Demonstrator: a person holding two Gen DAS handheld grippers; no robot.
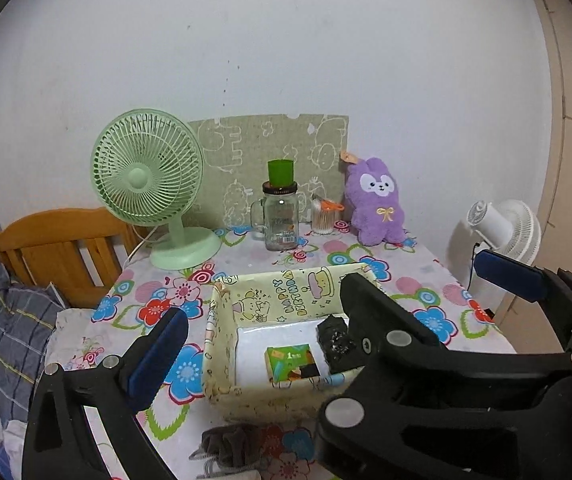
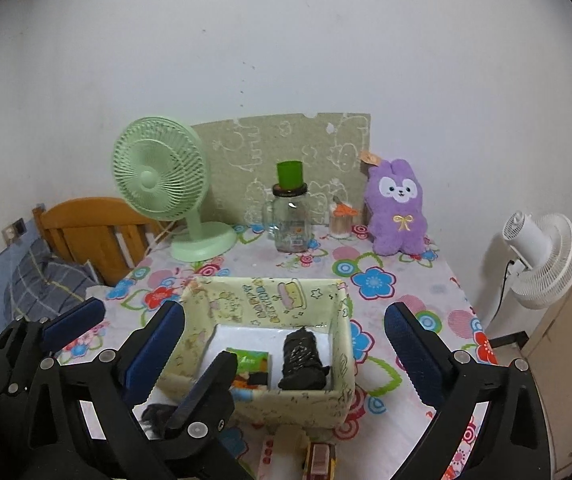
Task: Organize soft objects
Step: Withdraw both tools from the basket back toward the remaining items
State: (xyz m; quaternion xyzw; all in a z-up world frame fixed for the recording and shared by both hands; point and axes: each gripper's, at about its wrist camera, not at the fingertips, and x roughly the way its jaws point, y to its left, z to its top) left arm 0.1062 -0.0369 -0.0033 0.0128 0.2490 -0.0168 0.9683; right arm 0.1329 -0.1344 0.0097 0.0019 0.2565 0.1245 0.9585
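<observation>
Both the left claw [image 1: 262,320] and the right claw [image 2: 286,340] are being held wide apart, empty, above the worktop's [image 2: 405,272] near edge. A black soft bundle [image 2: 303,360] is lying inside the patterned box [image 2: 286,404].

A table under a flowered cloth [image 2: 381,284] fills mid-frame. On it: a green fan [image 2: 166,184] at upper left, a glass jar [image 2: 290,222] centre back, a purple plush [image 2: 397,208] upper right, a fabric box [image 2: 286,400] centre, and a dark sock [image 1: 226,444] at the bottom edge.
</observation>
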